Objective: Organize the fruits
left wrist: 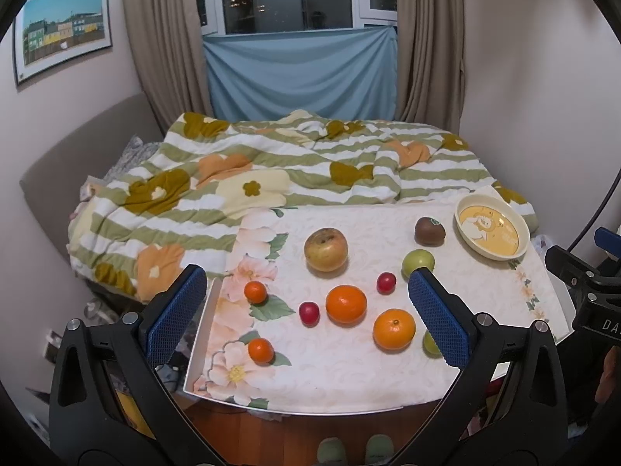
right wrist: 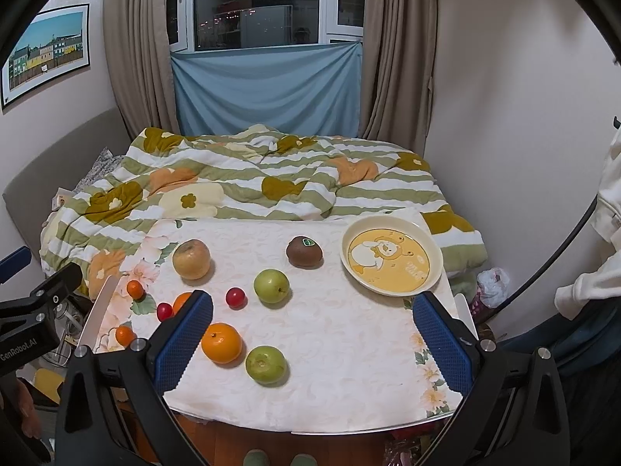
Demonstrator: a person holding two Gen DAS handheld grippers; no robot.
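Fruit lies loose on a floral-cloth table [left wrist: 349,380]: a yellowish apple [left wrist: 325,249] [right wrist: 191,258], a brown kiwi [left wrist: 429,230] [right wrist: 304,251], two green apples [right wrist: 271,286] [right wrist: 266,364], two large oranges [left wrist: 346,303] [left wrist: 393,328], two small tangerines [left wrist: 255,291] [left wrist: 261,350] and two red cherries [left wrist: 309,313] [left wrist: 386,282]. An empty cream bear plate [left wrist: 516,256] [right wrist: 349,268] sits at the back right. My left gripper [left wrist: 306,310] is open and empty above the near fruit. My right gripper [right wrist: 312,334] is open and empty above the table's right half.
A bed with a green-striped flowered quilt [left wrist: 271,171] lies right behind the table. Walls close in on both sides. The table's front edge [right wrist: 310,429] is near me, with my slippered feet [left wrist: 353,450] on the wooden floor below.
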